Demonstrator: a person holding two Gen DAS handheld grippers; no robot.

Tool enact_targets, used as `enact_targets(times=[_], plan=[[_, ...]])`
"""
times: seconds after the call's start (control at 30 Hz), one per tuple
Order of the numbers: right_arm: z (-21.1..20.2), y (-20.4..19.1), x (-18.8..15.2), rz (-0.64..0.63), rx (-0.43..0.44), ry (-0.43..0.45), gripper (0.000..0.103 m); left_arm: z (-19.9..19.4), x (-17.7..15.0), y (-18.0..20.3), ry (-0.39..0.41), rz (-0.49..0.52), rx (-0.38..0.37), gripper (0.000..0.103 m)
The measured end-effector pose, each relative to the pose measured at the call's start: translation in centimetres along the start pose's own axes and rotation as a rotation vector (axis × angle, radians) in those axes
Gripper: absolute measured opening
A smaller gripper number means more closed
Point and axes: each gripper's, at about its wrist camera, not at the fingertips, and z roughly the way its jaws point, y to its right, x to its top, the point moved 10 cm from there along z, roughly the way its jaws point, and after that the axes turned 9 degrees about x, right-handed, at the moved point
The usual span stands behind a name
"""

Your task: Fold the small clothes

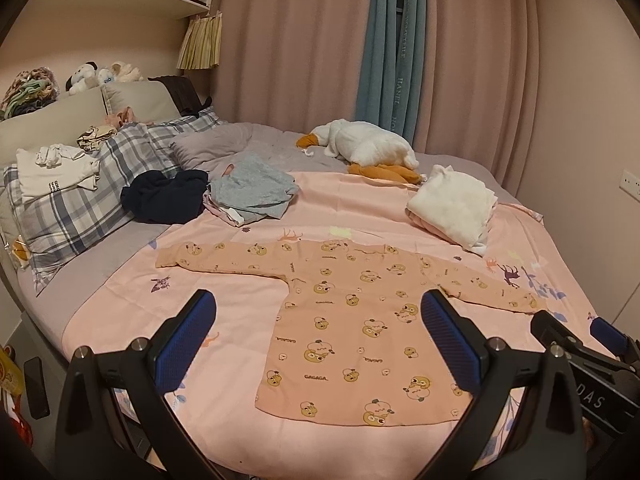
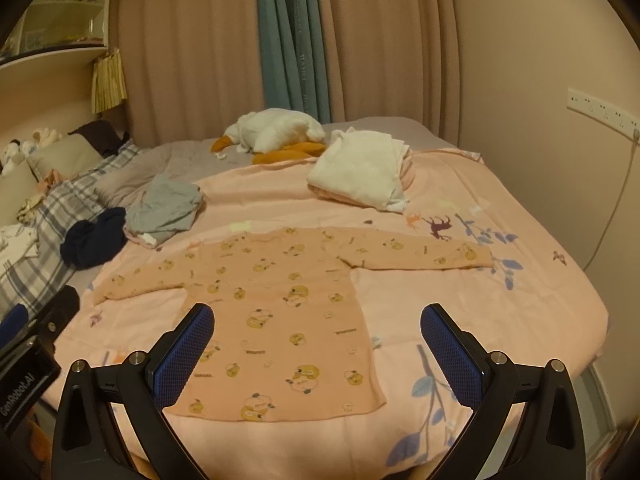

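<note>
The left gripper and right gripper hung wide open and empty over the shirt, spread flat mid-frame on the bed.

My pads were blue rubbery stuff with a fine grid texture, set in matt black plastic arms with shiny metal pins. The little shirt looked like soft matt cotton, printed all over. Same deal for the pink sheet under it, smooth thin cloth. The goose toy was fuzzy plush, the white bundle looked fleecy, and the curtains were heavy matt fabric.
</note>
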Motion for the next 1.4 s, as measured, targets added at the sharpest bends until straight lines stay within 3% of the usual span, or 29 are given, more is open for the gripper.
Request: enact_targets(times=[1.4], plan=[[-0.1,0.6,1.0,-0.01,-0.016,0.02,0.102,0.7,-0.4,-1.0,-0.017,-0.014,0.002,0.103]])
